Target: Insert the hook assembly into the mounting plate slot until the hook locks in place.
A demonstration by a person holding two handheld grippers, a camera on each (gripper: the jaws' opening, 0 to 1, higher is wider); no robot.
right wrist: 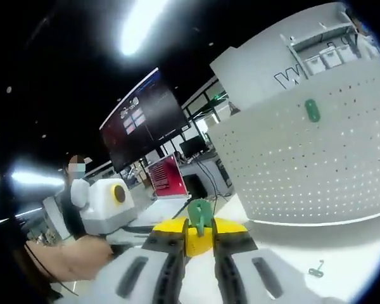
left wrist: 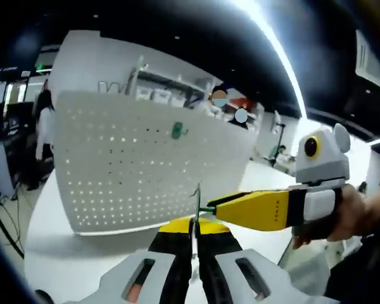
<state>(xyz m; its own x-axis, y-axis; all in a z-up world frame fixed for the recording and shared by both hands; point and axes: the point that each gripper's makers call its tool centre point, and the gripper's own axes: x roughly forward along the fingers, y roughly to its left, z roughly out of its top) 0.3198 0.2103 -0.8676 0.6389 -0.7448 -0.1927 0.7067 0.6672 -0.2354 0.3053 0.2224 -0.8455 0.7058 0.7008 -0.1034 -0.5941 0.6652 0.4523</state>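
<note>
Ahead of both grippers stands the pegboard [left wrist: 139,164], my right fingers [right wrist: 200,235] clamping the green hook [right wrist: 199,217], my left fingers [left wrist: 194,237] pinching a thin metal piece [left wrist: 197,206].

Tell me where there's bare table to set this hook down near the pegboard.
Bare white table lies along the pegboard foot, apart from a small metal piece lying there. Crowded: where the right gripper meets the left gripper, and around the green hook.

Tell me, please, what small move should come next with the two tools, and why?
Probably carry the green hook, clamped in the right tool, toward the white pegboard. The board stands apart from it, with one green hook already mounted; the left tool grips a thin metal piece.
</note>
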